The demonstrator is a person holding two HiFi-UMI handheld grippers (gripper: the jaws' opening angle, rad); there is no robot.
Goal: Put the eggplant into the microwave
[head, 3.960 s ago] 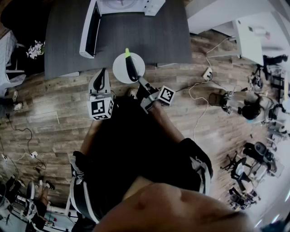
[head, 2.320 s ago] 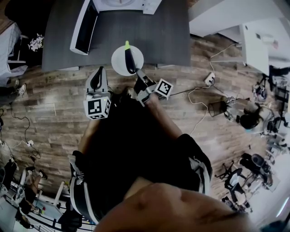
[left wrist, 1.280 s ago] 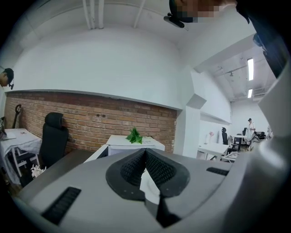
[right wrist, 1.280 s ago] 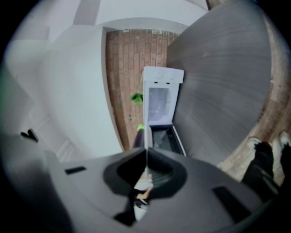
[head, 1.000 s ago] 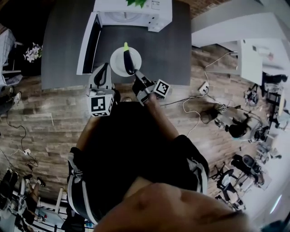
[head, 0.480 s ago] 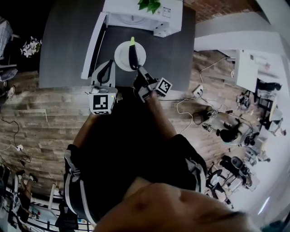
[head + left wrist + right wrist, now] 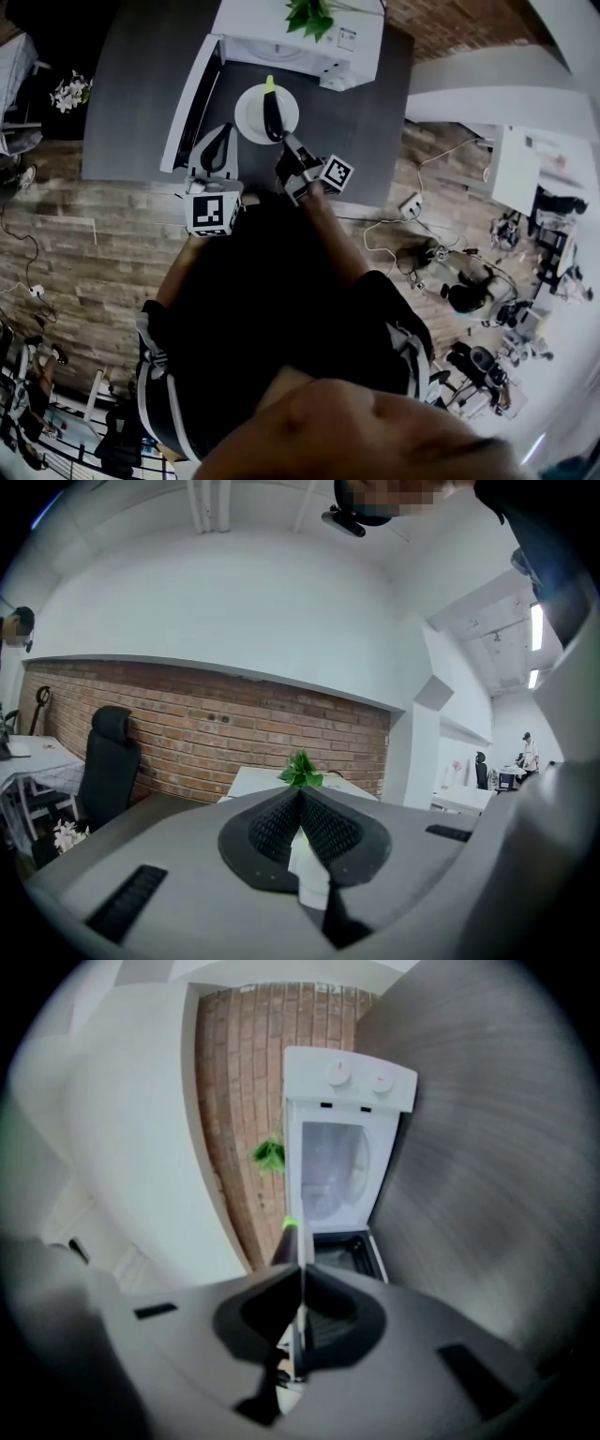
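Grey table (image 7: 366, 103) bearing a white microwave (image 7: 300, 37), its door (image 7: 192, 103) swung open. White plate (image 7: 249, 120) in front of the microwave, rim clamped in the right gripper (image 7: 285, 142), with the dark eggplant (image 7: 273, 112) lying on the plate. Left gripper (image 7: 218, 141) just beside the plate, jaws pressed together.

Matt grey tabletop (image 7: 366, 103), wood-plank floor (image 7: 94, 253), glossy white plate (image 7: 249, 119), smooth dark eggplant (image 7: 273, 112), rough brick wall (image 7: 187, 742)
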